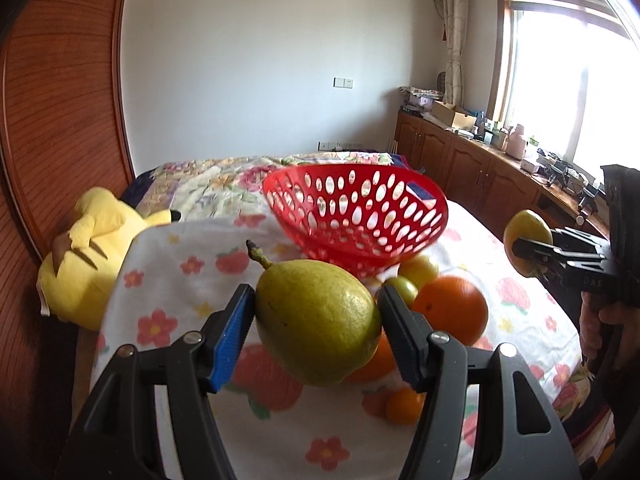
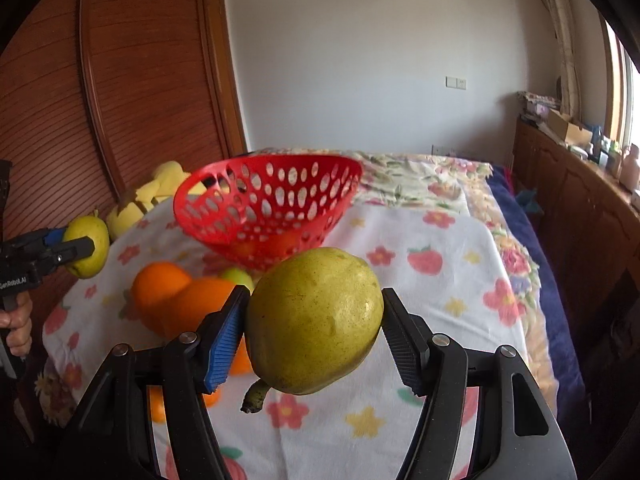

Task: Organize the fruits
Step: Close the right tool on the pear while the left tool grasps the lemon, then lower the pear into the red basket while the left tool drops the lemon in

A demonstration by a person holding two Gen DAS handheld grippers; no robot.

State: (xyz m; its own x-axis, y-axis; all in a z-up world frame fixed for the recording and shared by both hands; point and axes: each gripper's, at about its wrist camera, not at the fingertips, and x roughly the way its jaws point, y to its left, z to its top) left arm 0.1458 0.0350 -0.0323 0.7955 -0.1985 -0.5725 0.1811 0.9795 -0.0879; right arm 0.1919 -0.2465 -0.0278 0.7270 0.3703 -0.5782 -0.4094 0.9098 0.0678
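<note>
While each pear sits clamped between its gripper's pads above the bed, the left gripper [image 1: 316, 320] grips one pear [image 1: 316, 320] stem-up, the right gripper [image 2: 314, 320] another [image 2: 314, 320] stem-down; oranges [image 1: 450, 314] lie beyond, then the red basket [image 1: 356, 216].

Red perforated basket [image 1: 356, 216], yellow-green pears [image 1: 316, 320], orange oranges [image 1: 450, 314], flower-and-strawberry print cloth [image 1: 168, 280], yellow plush toy [image 1: 90, 256]

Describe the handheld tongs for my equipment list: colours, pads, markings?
Both the left tongs and right tongs are black plastic with silver pivot bolts, one ribbed blue pad and one ribbed black pad. White lettering marks the body. A dark sleeve is worn.
</note>
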